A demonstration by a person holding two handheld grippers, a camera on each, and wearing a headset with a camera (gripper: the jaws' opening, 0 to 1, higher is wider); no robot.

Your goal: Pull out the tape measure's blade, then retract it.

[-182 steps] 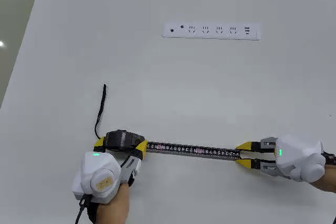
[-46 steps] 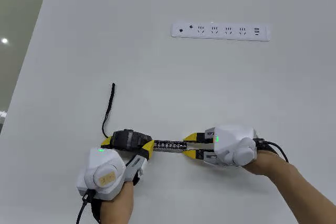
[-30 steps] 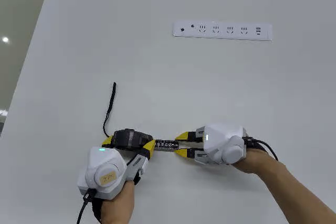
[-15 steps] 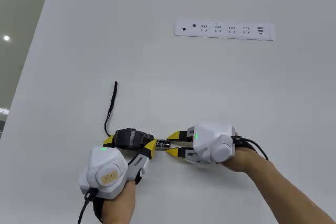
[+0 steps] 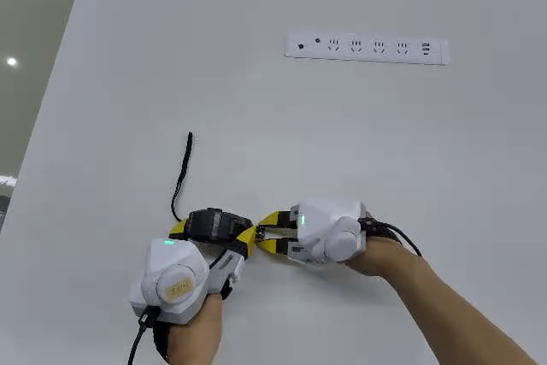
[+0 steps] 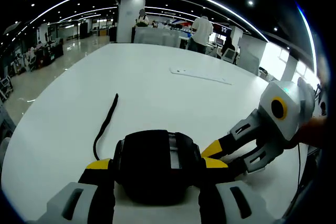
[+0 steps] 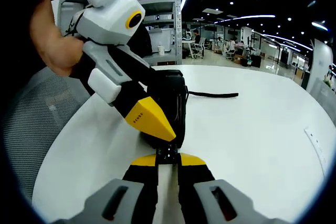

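- Head view — tape measure [image 5: 214, 223], a black case, lies on the white bench [image 5: 385, 151] near its front edge. The left tongs [image 5: 212, 234] are clamped across the case. The right tongs [image 5: 267, 233] point at the case mouth from just beside it. Only a short stub of the blade [image 5: 259, 234] shows between the two. A black strap [image 5: 181, 173] trails from the case toward the far side; a power strip [image 5: 367, 47] lies well apart.
- Left gripper view — case [image 6: 155, 163] is held between the yellow-tipped jaws, which touch both of its flanks. The right tongs [image 6: 223, 156] come in from the right, their tips just beside the case.
- Right gripper view — jaws are drawn close, pinching the blade's end [image 7: 168, 153] right at the case [image 7: 169, 103].
- Step in hand, by judgement — the retraction, almost finished, with nearly all the blade housed.
- Next move, by judgement — ease the last stub in until the end seats at the mouth, then part the right jaws. The left grip should steady the case so that it does not jump.
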